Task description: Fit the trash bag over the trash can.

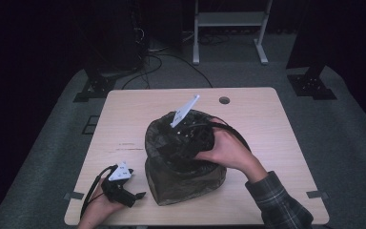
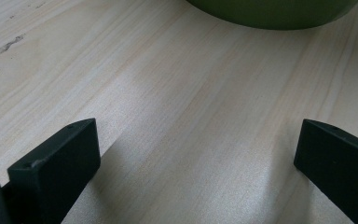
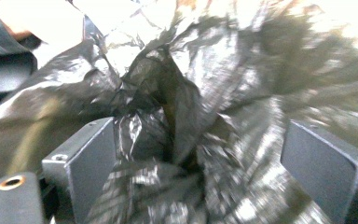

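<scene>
Your right hand-held gripper (image 1: 190, 136) plunges, jaws spread, into the black bin liner (image 3: 177, 116) inside the green bin (image 1: 186, 183) at the counter (image 1: 267, 124) centre; the left hand-held gripper (image 1: 124, 188) rests released alongside. Unsteadied, the bin may tip, or the thin film tear.

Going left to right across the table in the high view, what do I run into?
Left gripper near the table's front left edge → green bin lined with a black bag → right hand reaching into the bin from its right side.
</scene>
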`<control>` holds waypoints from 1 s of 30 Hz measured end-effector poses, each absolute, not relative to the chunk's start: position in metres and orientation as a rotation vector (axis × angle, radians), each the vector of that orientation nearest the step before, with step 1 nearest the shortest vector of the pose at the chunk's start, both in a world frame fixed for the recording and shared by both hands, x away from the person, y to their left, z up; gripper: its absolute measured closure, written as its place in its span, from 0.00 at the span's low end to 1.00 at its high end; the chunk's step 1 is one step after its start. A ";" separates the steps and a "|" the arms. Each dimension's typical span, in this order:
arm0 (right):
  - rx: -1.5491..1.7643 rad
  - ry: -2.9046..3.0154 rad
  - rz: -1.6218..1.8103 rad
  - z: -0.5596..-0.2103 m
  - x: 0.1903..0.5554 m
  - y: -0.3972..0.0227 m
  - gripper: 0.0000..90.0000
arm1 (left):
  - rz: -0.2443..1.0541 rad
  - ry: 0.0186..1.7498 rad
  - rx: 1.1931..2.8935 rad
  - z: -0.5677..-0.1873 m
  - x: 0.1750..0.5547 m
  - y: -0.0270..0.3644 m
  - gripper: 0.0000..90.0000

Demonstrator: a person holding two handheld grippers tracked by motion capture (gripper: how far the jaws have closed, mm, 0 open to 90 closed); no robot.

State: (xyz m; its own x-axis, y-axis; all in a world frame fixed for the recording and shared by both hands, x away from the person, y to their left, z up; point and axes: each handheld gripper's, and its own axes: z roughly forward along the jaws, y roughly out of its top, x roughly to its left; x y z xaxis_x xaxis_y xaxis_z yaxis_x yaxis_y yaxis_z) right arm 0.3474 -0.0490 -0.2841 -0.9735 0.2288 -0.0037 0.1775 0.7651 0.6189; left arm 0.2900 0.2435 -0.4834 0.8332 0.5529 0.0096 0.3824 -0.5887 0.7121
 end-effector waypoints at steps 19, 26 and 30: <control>0.593 2.540 1.325 -0.273 0.316 -0.198 0.10 | 0.297 0.680 2.269 -0.483 0.290 0.243 0.00; 0.703 2.450 1.352 -0.313 0.295 -0.243 0.10 | 0.296 0.679 2.271 -0.483 0.290 0.244 0.00; 0.769 2.425 1.351 -0.341 0.285 -0.261 0.10 | 0.295 0.681 2.270 -0.483 0.290 0.243 0.00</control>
State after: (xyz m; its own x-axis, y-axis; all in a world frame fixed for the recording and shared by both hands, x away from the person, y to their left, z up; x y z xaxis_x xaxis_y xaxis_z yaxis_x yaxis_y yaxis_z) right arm 0.2853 -0.2613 -0.3410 -0.8260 0.5629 0.0292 0.3212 0.4274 0.8451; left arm 0.2899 0.2435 -0.4833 0.8332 0.5530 0.0082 0.3839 -0.5889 0.7112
